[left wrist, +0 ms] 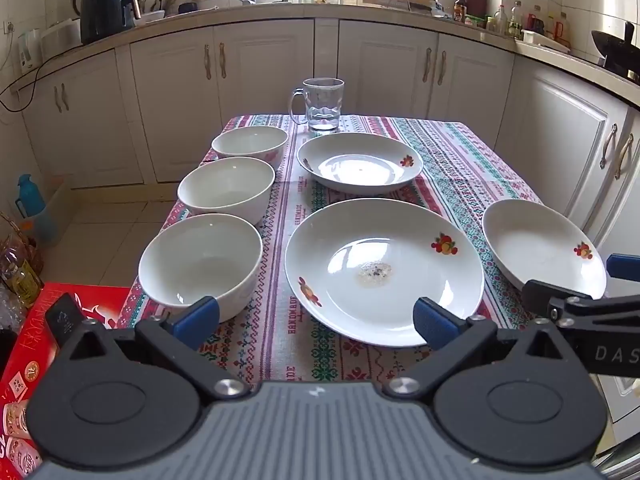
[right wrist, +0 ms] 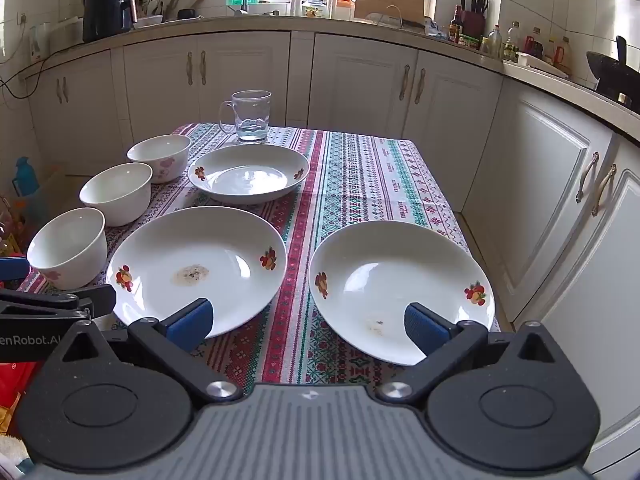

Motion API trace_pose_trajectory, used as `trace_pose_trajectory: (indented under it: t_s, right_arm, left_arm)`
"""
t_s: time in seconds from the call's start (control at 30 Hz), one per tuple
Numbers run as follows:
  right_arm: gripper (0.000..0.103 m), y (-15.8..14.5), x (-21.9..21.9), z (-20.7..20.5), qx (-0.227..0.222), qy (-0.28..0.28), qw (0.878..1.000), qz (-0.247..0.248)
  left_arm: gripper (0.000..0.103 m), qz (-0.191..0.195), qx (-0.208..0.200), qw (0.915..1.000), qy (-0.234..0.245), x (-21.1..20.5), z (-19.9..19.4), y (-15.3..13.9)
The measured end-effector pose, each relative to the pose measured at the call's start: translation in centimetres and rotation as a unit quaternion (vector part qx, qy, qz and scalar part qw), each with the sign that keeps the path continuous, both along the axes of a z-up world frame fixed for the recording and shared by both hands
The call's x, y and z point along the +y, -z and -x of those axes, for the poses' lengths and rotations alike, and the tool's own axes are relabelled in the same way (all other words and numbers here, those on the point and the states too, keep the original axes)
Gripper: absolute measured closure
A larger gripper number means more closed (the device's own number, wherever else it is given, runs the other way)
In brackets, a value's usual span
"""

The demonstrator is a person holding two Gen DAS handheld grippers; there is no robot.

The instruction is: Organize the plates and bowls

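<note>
Three white bowls stand in a row on the table's left: near [left wrist: 200,264] [right wrist: 68,248], middle [left wrist: 226,188] [right wrist: 116,192], far [left wrist: 250,144] [right wrist: 160,156]. Three white fruit-print plates lie to their right: a soiled near-middle plate [left wrist: 384,272] [right wrist: 196,268], a far plate [left wrist: 360,164] [right wrist: 248,174] and a near-right plate [left wrist: 540,248] [right wrist: 400,288]. My left gripper [left wrist: 316,320] is open and empty, between the near bowl and the middle plate at the front edge. My right gripper [right wrist: 306,324] is open and empty, between the two near plates.
A glass mug [left wrist: 320,106] [right wrist: 250,116] stands at the far end of the patterned tablecloth [left wrist: 460,168]. White cabinets [right wrist: 540,184] run behind and to the right. A red box [left wrist: 48,340] and bottles sit low on the left.
</note>
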State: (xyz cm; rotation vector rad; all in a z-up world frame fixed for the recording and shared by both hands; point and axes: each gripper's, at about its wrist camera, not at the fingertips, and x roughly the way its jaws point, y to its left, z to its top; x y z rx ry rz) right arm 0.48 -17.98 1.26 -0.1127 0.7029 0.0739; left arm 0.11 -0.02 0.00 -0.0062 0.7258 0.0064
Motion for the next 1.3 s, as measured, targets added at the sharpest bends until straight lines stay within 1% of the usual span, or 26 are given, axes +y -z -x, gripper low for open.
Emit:
trace_pose_trajectory:
  t_s: [0.07, 0.1, 0.13, 0.2, 0.23, 0.3, 1.3]
  right_arm:
    - [0.0, 0.1, 0.1, -0.2, 0.0, 0.0, 1.0, 0.0]
    - [0.0, 0.1, 0.1, 0.0, -0.011, -0.001, 1.0, -0.004]
    - [0.0, 0.1, 0.1, 0.0, -0.011, -0.001, 1.0, -0.004]
    - [0.0, 0.1, 0.2, 0.0, -0.01, -0.002, 1.0, -0.001]
    - [0.0, 0.1, 0.1, 0.1, -0.01, -0.002, 1.0, -0.001]
    - [0.0, 0.1, 0.1, 0.0, -0.01, -0.003, 1.0, -0.002]
    - [0.0, -0.4, 0.3, 0.3, -0.012, -0.008, 1.0, 0.002]
  left_arm:
    - [0.001, 0.0, 0.001, 1.0, 0.0, 0.0, -0.1, 0.0]
    - [0.001, -0.001, 0.001, 1.0, 0.0, 0.0, -0.2, 0.0]
    - [0.001, -0.003, 0.001, 1.0, -0.001, 0.0, -0.3, 0.0]
    - [0.001, -0.005, 0.002, 1.0, -0.002, -0.1, -0.7, 0.0]
    - [0.001, 0.0, -0.003, 1.0, -0.001, 0.0, 0.0, -0.1]
    - [0.001, -0.004, -0.008, 1.0, -0.001, -0.1, 0.2, 0.1]
    - [0.001, -0.004, -0.012, 0.9999, -0.005, -0.1, 0.4, -0.4]
